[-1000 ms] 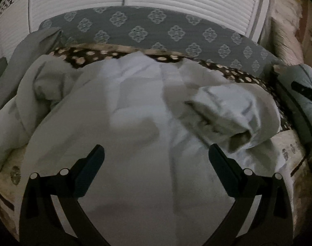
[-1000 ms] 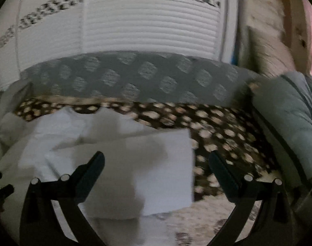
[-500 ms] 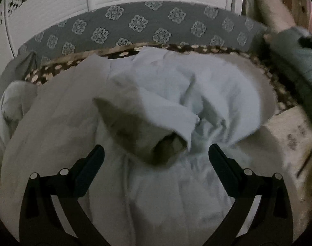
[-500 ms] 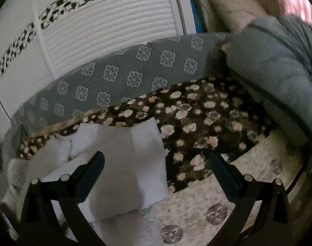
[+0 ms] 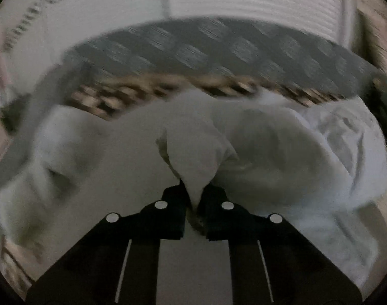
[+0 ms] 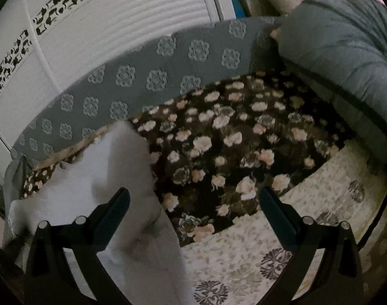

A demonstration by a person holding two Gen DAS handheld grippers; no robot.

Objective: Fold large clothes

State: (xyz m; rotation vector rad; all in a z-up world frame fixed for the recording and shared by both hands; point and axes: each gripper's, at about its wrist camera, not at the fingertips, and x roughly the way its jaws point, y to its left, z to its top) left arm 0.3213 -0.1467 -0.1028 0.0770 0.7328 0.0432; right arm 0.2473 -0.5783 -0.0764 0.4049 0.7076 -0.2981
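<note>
On the floral bedspread [image 6: 218, 152] lies the crumpled white garment [image 5: 269, 147]; the left gripper [image 5: 193, 200] is clenched on a peak of it, likely for lifting, while right of the cloth the right gripper [image 6: 193, 203] hangs spread wide, grasping nothing.

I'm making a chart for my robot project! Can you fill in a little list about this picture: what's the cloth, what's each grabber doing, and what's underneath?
cloth: white garment, crumpled, on the bed
left gripper: shut, pinching a bunched piece of the white garment
right gripper: open, holding nothing, above the bed beside the garment's edge
underneath: dark floral blanket and a cream patterned cover
behind: grey patterned headboard, white slatted doors
to the right: grey-green quilt
picture quality: left view blurred, right view sharp
</note>
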